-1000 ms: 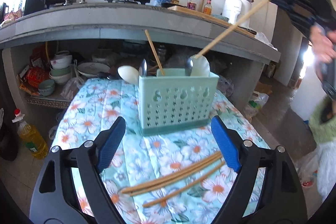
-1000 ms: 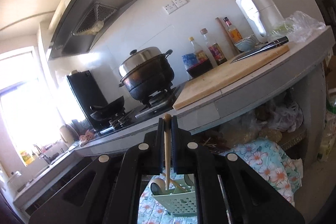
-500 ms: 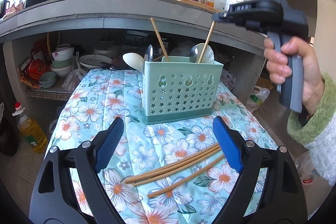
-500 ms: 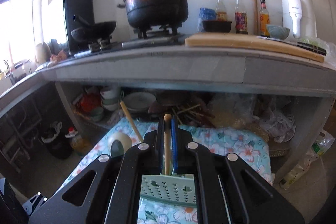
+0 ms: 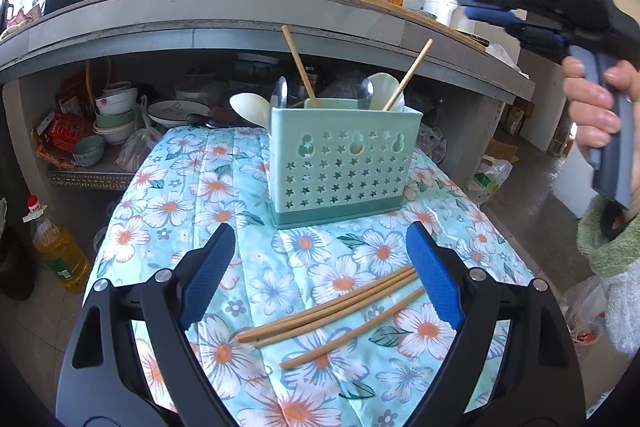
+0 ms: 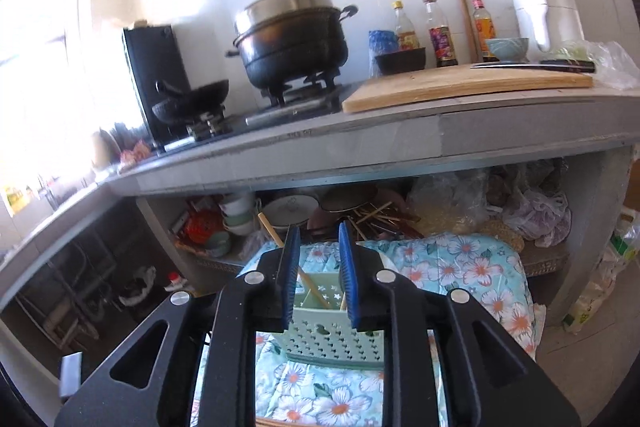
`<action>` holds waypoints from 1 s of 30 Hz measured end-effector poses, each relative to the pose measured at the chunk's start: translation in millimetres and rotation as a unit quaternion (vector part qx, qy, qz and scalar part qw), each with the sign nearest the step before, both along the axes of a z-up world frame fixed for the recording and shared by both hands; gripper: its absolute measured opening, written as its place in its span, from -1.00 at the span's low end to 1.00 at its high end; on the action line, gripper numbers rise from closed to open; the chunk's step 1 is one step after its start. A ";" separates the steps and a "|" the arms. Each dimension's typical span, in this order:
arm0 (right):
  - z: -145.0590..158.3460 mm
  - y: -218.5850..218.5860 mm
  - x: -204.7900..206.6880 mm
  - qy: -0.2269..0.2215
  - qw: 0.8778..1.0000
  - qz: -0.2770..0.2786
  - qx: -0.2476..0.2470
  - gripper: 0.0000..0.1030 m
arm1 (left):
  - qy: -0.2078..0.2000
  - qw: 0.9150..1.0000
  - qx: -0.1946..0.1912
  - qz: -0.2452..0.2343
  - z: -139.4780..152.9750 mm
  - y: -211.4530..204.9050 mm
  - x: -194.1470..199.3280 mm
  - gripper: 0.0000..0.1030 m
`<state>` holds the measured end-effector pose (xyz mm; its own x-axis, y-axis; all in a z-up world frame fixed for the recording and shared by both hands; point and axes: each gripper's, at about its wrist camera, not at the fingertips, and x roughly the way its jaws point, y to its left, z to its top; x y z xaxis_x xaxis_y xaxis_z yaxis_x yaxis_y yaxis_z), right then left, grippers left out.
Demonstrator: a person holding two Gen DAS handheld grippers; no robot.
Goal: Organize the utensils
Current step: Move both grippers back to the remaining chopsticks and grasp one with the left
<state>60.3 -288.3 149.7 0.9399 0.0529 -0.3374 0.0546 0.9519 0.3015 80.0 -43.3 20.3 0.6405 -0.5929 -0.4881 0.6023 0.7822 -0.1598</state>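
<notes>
A mint green utensil caddy [image 5: 344,163] stands on the floral tablecloth [image 5: 192,187]. It holds two wooden chopsticks [image 5: 408,75], metal spoons and white spoons. Three loose wooden chopsticks [image 5: 332,311] lie on the cloth in front of it, between my left gripper's fingers. My left gripper [image 5: 320,271] is open and empty, low over the cloth. My right gripper [image 6: 319,251] is open and empty, above the caddy [image 6: 332,331]; it also shows at the upper right of the left wrist view [image 5: 500,13].
A grey counter [image 6: 360,143] behind the table carries a black pot [image 6: 292,43], a wok, bottles, a cutting board [image 6: 464,85] and a white kettle. Bowls and plates [image 5: 116,119] sit on the shelf under it. An oil bottle [image 5: 56,247] stands on the floor at the left.
My right gripper has let go of the chopstick, which now leans in the caddy's right side. The gripper has opened and lifted away up and to the right. My left gripper stays open.
</notes>
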 end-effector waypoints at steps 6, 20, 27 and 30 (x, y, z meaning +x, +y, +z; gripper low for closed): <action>-25.6 -18.4 -53.6 0.026 0.999 -0.005 0.034 -0.21 | 0.029 0.999 0.007 -0.030 -9.3 -11.5 -4.8 0.65; -212.7 -36.4 -92.9 0.257 0.943 -0.042 0.206 -0.13 | -0.013 0.983 0.149 -0.109 -47.4 -69.7 -36.8 0.65; -234.2 -42.1 -101.7 0.252 0.935 -0.047 0.245 -0.13 | -0.060 0.958 0.242 -0.140 -69.8 -95.7 -48.5 0.15; -239.7 -44.8 -104.5 0.252 0.933 -0.043 0.251 -0.13 | -0.086 0.944 0.281 -0.152 -77.4 -105.4 -52.1 -0.10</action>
